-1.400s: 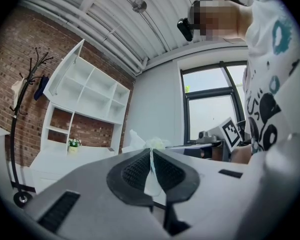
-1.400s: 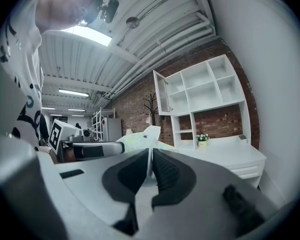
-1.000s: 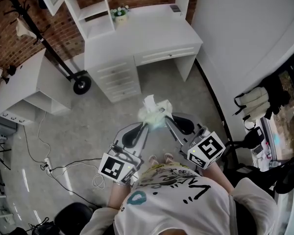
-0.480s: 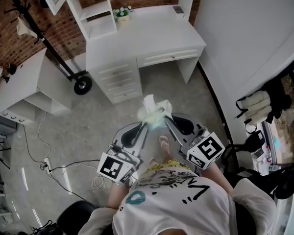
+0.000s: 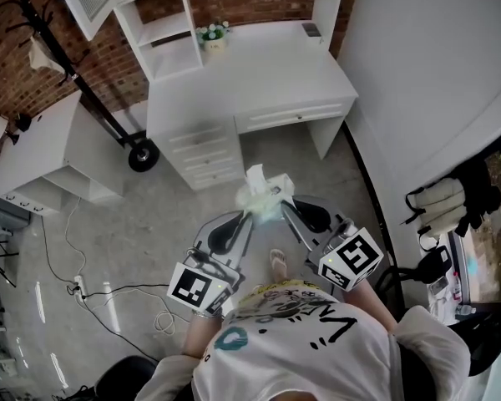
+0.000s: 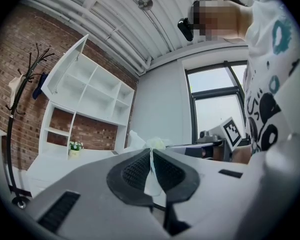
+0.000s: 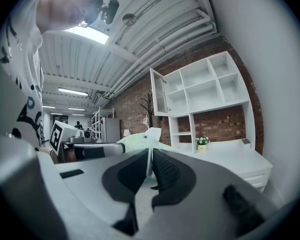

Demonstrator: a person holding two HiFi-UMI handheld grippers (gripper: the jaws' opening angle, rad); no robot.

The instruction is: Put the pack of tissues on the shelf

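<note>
A pale green pack of tissues (image 5: 261, 195) with a white tissue sticking out hangs in the air between my two grippers, in front of the person's chest. My left gripper (image 5: 249, 213) is shut on the wrapper's left edge (image 6: 151, 170). My right gripper (image 5: 281, 206) is shut on its right edge (image 7: 150, 160). The white shelf unit (image 5: 163, 25) stands on the back left of the white desk (image 5: 250, 65), well ahead of the pack. In the right gripper view its open compartments (image 7: 210, 91) rise above the desk.
A small potted plant (image 5: 212, 34) sits on the desk beside the shelf unit. A white cabinet (image 5: 46, 149) and a black coat stand (image 5: 83, 90) are at the left. Cables (image 5: 108, 295) trail on the concrete floor. A white wall (image 5: 434, 73) runs along the right.
The person has stepped a little toward the desk, which now lies slightly lower in the head view. Both grippers keep the same hold on the pack.
</note>
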